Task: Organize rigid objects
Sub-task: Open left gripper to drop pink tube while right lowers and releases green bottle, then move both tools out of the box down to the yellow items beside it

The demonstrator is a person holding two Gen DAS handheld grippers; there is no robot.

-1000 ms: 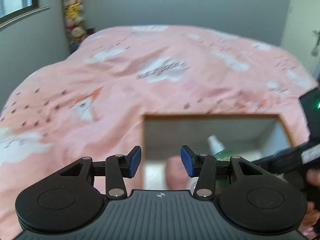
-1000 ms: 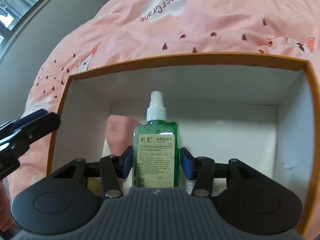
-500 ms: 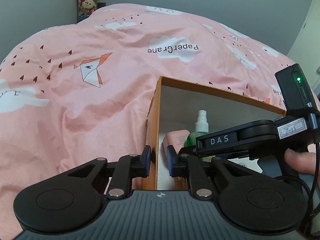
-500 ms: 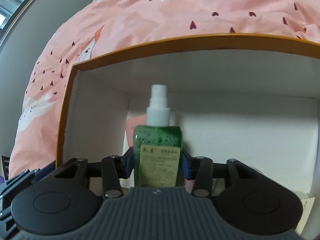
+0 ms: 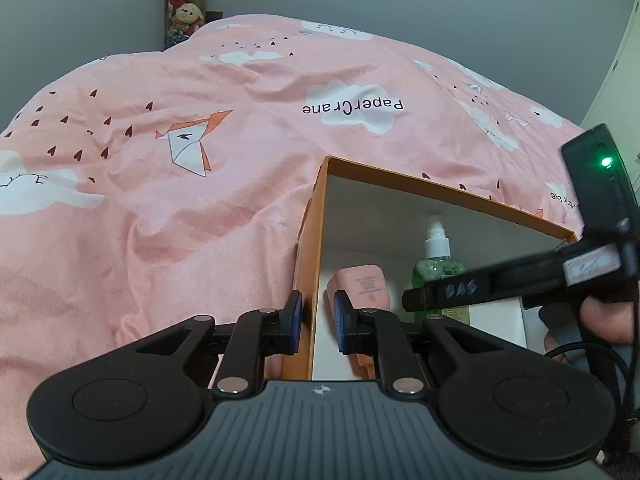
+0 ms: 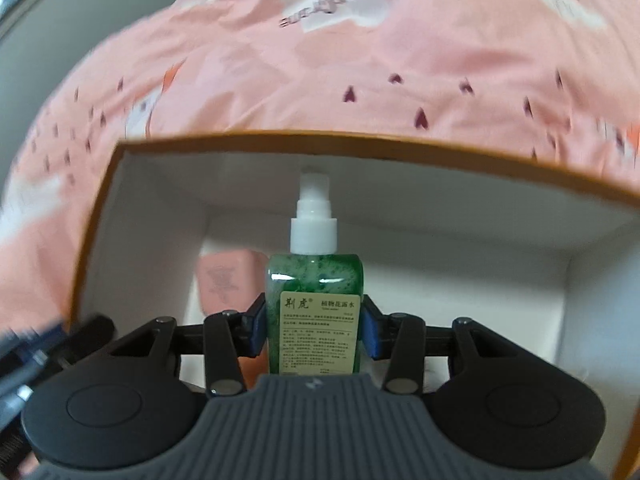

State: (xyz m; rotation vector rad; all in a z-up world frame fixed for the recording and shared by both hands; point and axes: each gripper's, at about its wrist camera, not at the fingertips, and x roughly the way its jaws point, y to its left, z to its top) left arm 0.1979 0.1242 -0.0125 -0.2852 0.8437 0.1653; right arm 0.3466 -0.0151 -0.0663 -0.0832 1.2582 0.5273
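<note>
An orange box with a white inside (image 5: 310,240) (image 6: 248,141) sits on the pink bed. My left gripper (image 5: 316,322) is shut on the box's left wall. My right gripper (image 6: 315,334) is shut on a green spray bottle (image 6: 315,320) with a white pump and holds it upright inside the box; the bottle also shows in the left wrist view (image 5: 438,258). A pink bottle (image 5: 362,286) (image 6: 228,278) lies in the box's left corner, beside the green one.
The pink duvet (image 5: 180,184) with cloud and crane prints covers the bed around the box. Plush toys (image 5: 186,4) hang at the grey back wall. The right gripper's body (image 5: 520,280) and the hand holding it reach over the box's right side.
My left gripper has narrowed from wide open and closed onto the box's left wall. My right gripper has kept hold of the green bottle and shifted within the box.
</note>
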